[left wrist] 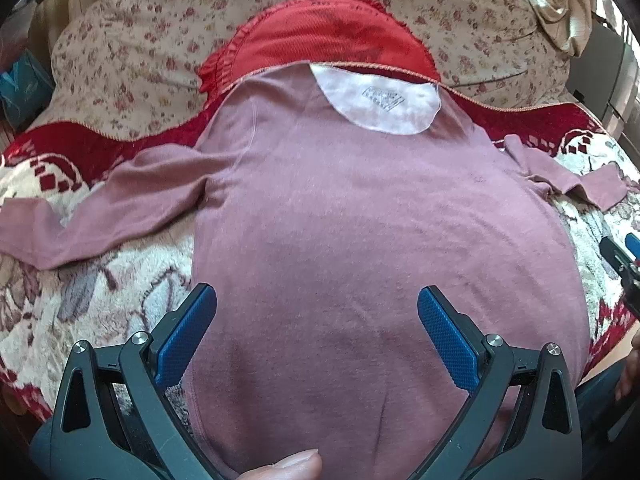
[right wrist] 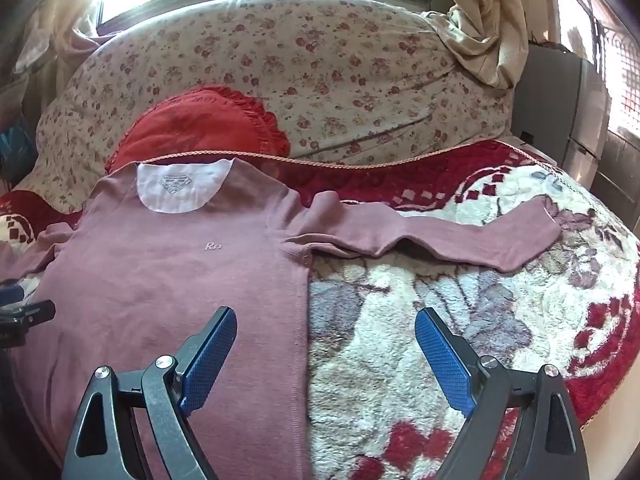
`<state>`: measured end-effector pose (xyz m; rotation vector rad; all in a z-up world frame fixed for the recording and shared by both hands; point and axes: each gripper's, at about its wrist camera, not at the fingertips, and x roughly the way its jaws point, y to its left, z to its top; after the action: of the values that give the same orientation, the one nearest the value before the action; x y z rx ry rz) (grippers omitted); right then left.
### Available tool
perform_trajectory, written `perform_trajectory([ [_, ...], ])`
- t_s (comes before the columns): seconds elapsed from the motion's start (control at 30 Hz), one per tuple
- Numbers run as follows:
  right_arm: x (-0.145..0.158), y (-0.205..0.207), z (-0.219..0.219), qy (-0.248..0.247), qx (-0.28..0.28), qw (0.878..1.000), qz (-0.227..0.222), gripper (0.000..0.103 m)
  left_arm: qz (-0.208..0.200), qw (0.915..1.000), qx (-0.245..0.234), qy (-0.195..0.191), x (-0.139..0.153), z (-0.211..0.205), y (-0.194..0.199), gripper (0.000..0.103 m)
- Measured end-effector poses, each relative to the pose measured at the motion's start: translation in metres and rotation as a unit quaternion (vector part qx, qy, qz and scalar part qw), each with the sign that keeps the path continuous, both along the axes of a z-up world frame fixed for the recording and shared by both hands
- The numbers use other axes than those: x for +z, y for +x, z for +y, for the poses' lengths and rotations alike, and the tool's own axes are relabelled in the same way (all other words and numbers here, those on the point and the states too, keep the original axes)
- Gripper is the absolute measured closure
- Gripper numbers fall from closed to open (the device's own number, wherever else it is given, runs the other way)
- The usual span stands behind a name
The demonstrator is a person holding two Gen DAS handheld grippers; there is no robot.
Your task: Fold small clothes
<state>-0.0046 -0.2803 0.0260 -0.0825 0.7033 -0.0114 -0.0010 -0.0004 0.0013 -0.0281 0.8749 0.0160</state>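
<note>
I have a small mauve long-sleeved shirt [left wrist: 340, 220] spread flat on the bed's fleece blanket [right wrist: 420, 340], which is white with red and grey flowers. Its collar end points away from me, and a white half-round lining patch [left wrist: 380, 100] with a printed label shows inside the neck. A small stitched "Rn" mark [right wrist: 214, 246] sits on the chest in my right wrist view.

My left gripper [left wrist: 316, 332] hangs over the lower body of the shirt with its fingers [left wrist: 188, 332] spread wide, nothing between them; the left blue pad sits over the shirt's left side seam, the right pad over the cloth itself. A thumb tip [left wrist: 288, 466] shows at the bottom edge of that view.

My right gripper [right wrist: 324, 354] is likewise wide open and holds nothing. It straddles the shirt's right side seam: one blue pad over the mauve cloth, the other over bare blanket.

The shirt's right sleeve [right wrist: 440, 236] lies stretched out sideways across the blanket, slightly rumpled near the armpit. The left sleeve [left wrist: 100, 216] runs out the other way, bent and wrinkled.

Beyond the collar lies a red frilled cushion [right wrist: 200, 128], partly covered by the blanket's red border. Behind it is a big bundle in floral fabric [right wrist: 320, 64], and a cream curtain [right wrist: 480, 32] hangs by the window.
</note>
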Motion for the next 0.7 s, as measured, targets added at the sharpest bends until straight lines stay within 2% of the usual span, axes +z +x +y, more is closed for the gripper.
perform_trajectory([
  [0.13,-0.002,0.0,-0.002,-0.004,-0.01,1.0,0.007,0.014,-0.027,0.9996,-0.004,0.0,0.002,-0.002,-0.002,0.001],
  [0.27,-0.002,0.0,-0.009,0.007,-0.018,1.0,0.01,0.014,-0.069,0.9968,-0.029,-0.027,0.012,-0.008,-0.005,0.001],
  [0.43,0.0,-0.003,-0.011,0.009,-0.02,1.0,0.008,0.014,-0.031,0.9984,-0.046,-0.012,0.011,-0.018,-0.002,0.001],
  [0.5,0.0,-0.003,-0.012,0.01,-0.021,1.0,0.008,0.014,-0.008,0.9974,-0.047,-0.053,0.012,-0.014,-0.004,0.001],
  [0.53,0.001,-0.004,-0.012,0.011,-0.022,1.0,0.007,0.014,-0.007,0.9981,-0.05,-0.034,0.012,-0.016,-0.005,0.001],
  [0.57,0.002,-0.004,-0.012,0.011,-0.022,1.0,0.007,0.014,-0.011,0.9981,-0.052,-0.031,0.013,-0.017,-0.006,0.001],
  [0.6,0.002,-0.004,-0.013,0.011,-0.022,1.0,0.007,0.014,-0.027,0.9981,-0.054,0.012,0.012,-0.021,-0.007,0.001],
  [0.67,0.003,-0.005,-0.013,0.012,-0.023,1.0,0.006,0.014,-0.046,0.996,-0.065,0.039,0.011,-0.025,-0.01,0.001],
  [0.7,0.004,-0.006,-0.013,0.012,-0.023,1.0,0.005,0.014,-0.048,0.9954,-0.073,0.041,0.011,-0.026,-0.01,0.001],
])
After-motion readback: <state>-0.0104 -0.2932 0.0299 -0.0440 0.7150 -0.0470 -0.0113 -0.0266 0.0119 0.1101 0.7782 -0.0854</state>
